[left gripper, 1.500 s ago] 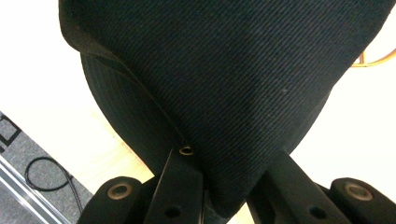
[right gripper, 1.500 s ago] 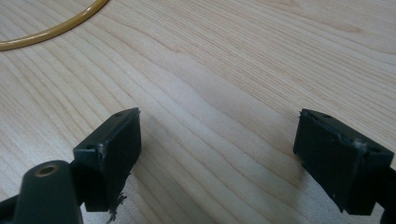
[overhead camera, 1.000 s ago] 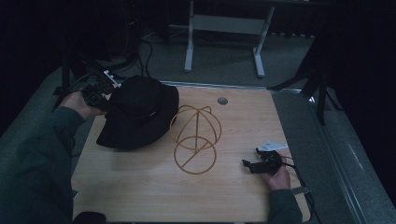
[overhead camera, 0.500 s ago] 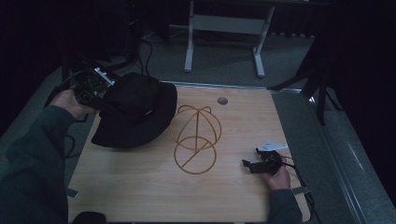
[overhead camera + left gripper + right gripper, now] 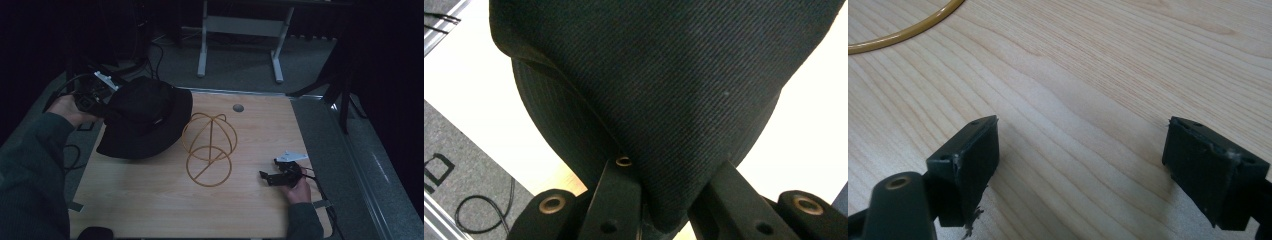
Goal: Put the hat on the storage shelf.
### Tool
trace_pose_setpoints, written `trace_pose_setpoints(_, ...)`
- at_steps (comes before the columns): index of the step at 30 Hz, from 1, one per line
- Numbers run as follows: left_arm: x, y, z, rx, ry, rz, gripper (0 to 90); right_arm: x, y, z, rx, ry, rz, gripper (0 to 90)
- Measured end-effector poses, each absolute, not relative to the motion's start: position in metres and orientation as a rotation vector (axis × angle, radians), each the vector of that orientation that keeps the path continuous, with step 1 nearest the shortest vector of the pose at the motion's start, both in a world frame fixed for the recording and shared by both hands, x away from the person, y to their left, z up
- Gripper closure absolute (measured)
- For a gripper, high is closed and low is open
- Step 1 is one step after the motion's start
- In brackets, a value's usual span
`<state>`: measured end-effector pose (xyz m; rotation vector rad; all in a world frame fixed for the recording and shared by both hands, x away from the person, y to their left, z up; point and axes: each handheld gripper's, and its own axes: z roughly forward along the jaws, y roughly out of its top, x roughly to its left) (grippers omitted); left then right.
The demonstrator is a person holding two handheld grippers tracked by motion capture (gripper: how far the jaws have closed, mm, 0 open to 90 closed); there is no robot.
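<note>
Dark green sleeves (image 5: 30, 170), black jaws with brass-ringed screw holes, frayed pad edges, trailing black cable

You have a pale wooden table (image 5: 150, 200) with a round grommet (image 5: 238, 107) near its far edge. Beyond it, on the grey floor (image 5: 240, 60), stands a metal frame (image 5: 240, 25).

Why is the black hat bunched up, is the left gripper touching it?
Touching. In the left gripper view, the hat fabric is pinched between the left gripper jaws, with no gap on either side.
</note>
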<state>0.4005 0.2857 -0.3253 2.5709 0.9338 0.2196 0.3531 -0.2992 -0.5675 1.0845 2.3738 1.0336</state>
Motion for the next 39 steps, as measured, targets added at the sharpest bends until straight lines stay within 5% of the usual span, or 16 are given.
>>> trace_pose_setpoints(39, 0.388, 0.301, -0.304, 2.52, 0.813, 0.219, 86.7, 0.353, -0.299, -0.567, 1.083, 2.374, 1.033, 15.0)
